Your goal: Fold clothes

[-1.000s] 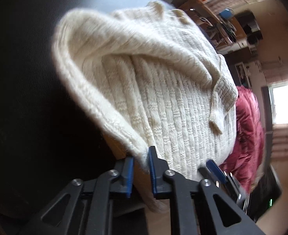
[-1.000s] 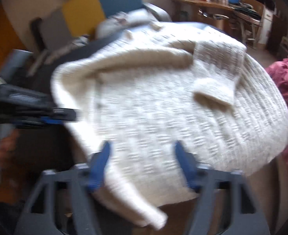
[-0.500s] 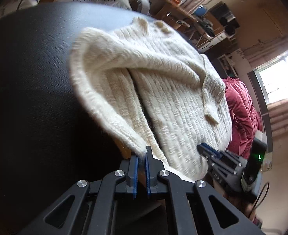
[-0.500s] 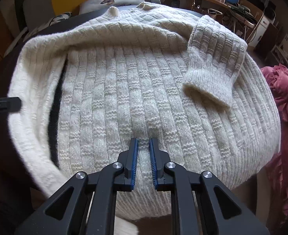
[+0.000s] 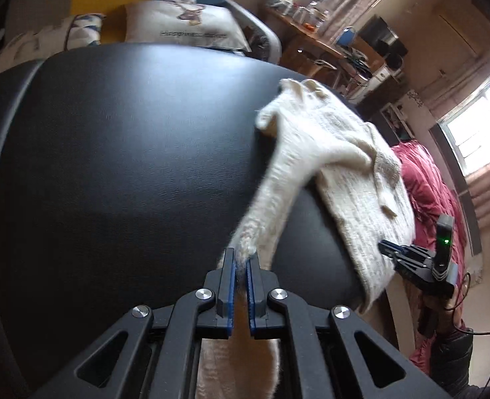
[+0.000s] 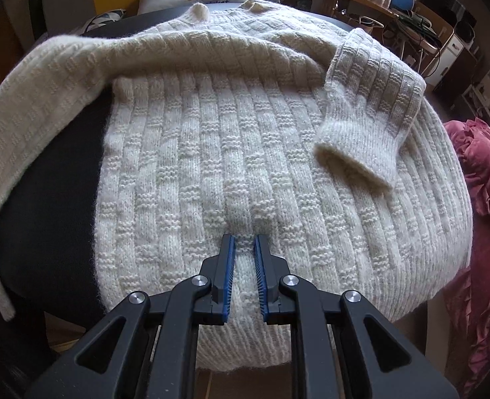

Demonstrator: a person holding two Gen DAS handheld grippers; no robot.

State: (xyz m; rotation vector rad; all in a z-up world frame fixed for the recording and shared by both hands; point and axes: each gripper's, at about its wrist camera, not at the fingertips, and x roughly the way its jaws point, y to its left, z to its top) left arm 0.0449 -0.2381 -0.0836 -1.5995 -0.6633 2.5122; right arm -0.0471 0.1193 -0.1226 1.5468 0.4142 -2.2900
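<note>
Left tool (image 5: 240,262) was clamped on the cuff of the cream ribbed knit sweater's (image 6: 245,153) left sleeve (image 5: 271,196), holding it stretched out over the black padded surface (image 5: 111,166). The sweater lay along that surface's right edge, its other sleeve (image 6: 371,109) already folded across the chest. Right tool (image 6: 245,249) stood narrow, pinching a ridge of knit near the hem. Judging by this, the sleeve should be carried flat across the body, the hem kept anchored.
</note>
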